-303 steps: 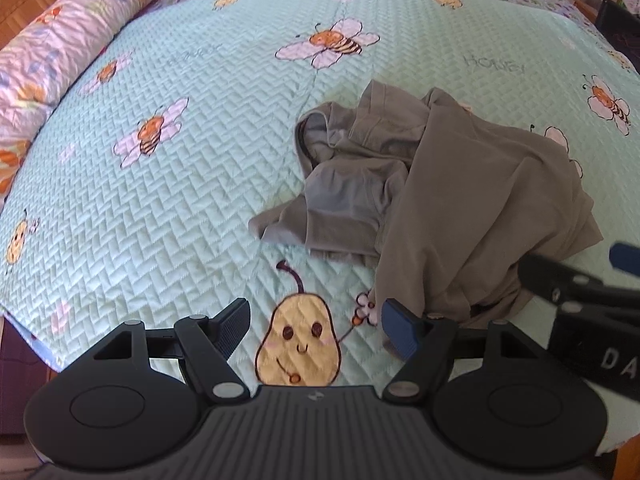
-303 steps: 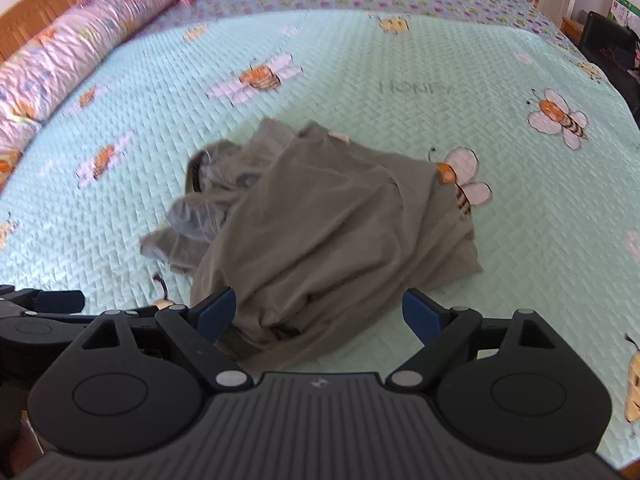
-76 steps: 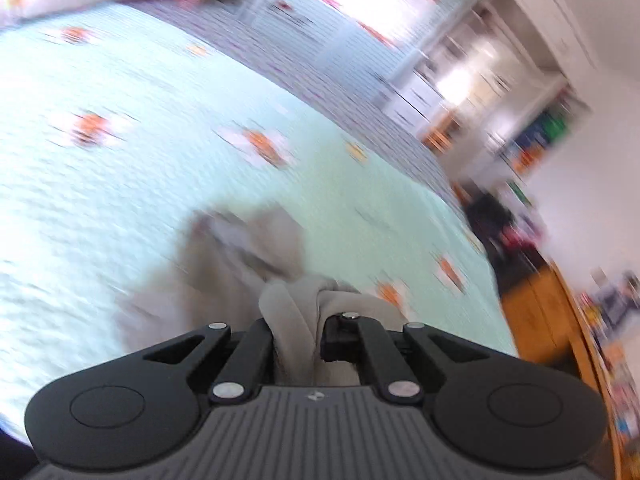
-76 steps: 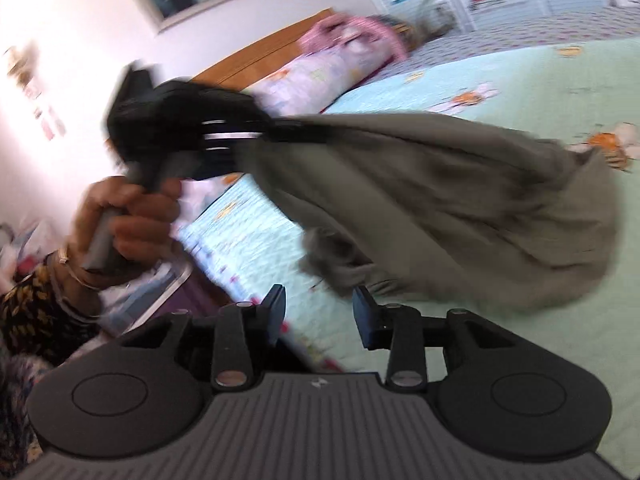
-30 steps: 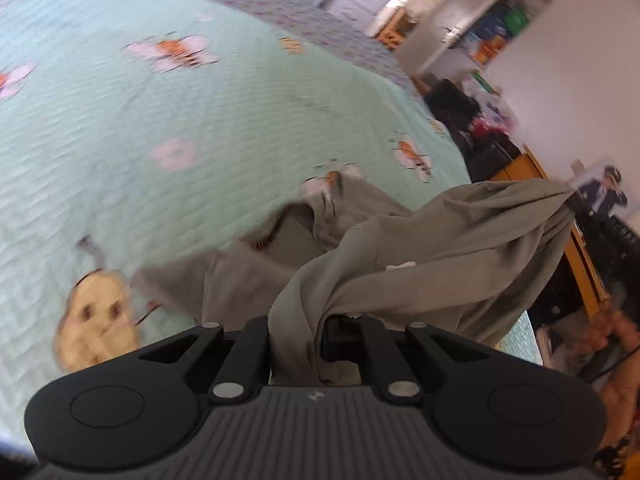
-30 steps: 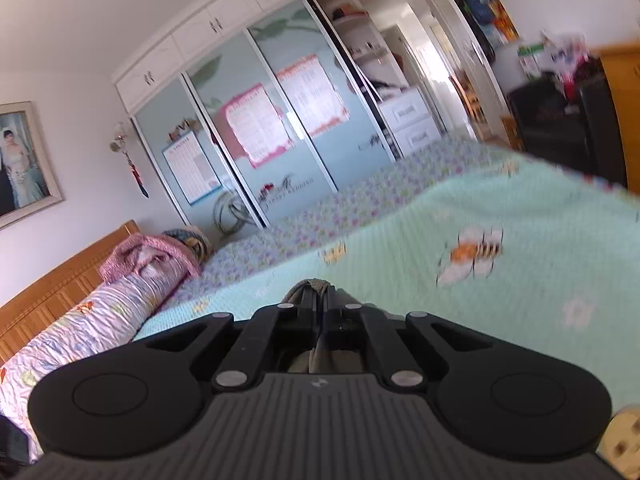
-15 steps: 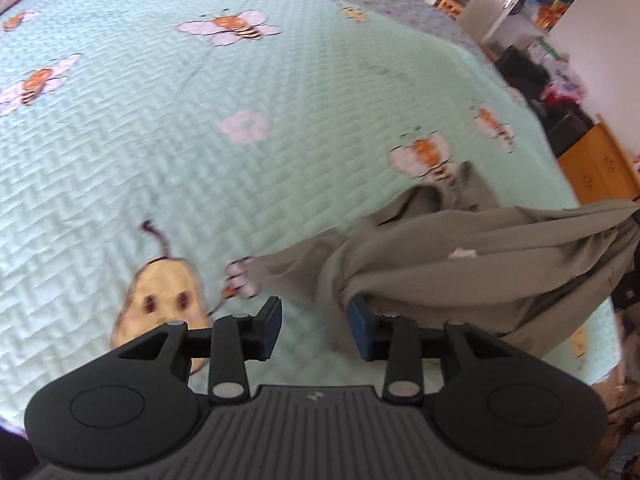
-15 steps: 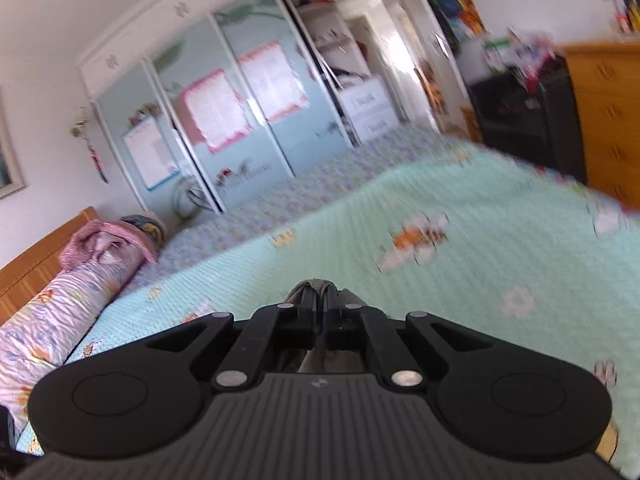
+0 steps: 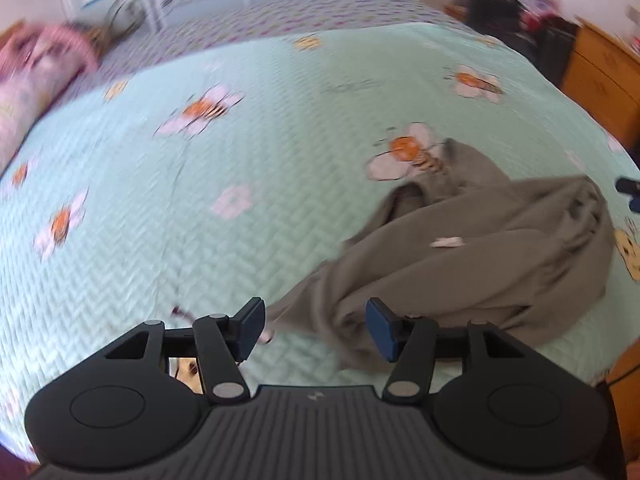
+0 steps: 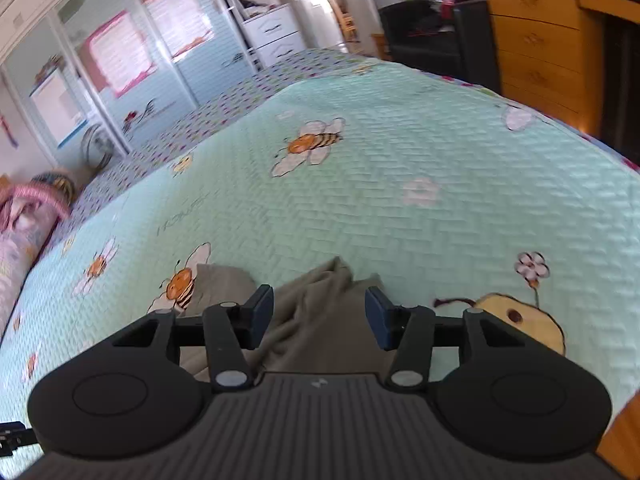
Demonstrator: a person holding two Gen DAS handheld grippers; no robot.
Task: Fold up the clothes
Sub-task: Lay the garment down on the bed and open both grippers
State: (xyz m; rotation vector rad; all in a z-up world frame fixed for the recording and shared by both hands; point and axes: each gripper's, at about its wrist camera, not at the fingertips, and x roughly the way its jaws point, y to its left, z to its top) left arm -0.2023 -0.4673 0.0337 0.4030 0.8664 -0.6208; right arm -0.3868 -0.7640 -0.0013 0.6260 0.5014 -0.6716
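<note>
Both tilted down over bed (image 9: 248, 168): left gripper (image 9: 316, 326), right gripper (image 10: 319, 314), jaws just opened, apart astride loose olive-grey garment (image 9: 480, 256).

Bed with a mint-green quilted bedspread (image 9: 248, 168), stitched in a herringbone pattern and printed with bees, small white flowers and yellow pear-shaped figures. Beyond the quilt's far edge, a purple sheet (image 9: 312, 12) with small coloured dots covers the rest of the mattress. A long floral bolster (image 10: 16, 256) lies along the headboard side, with a pink cloth (image 10: 24, 196) bunched at its far end. A crumpled grey-brown garment (image 9: 480, 256) lies on the quilt near its front edge, spread out toward the right in the left wrist view, partly covering one printed bee; a small white label (image 9: 446, 242) shows on its upper surface.
</note>
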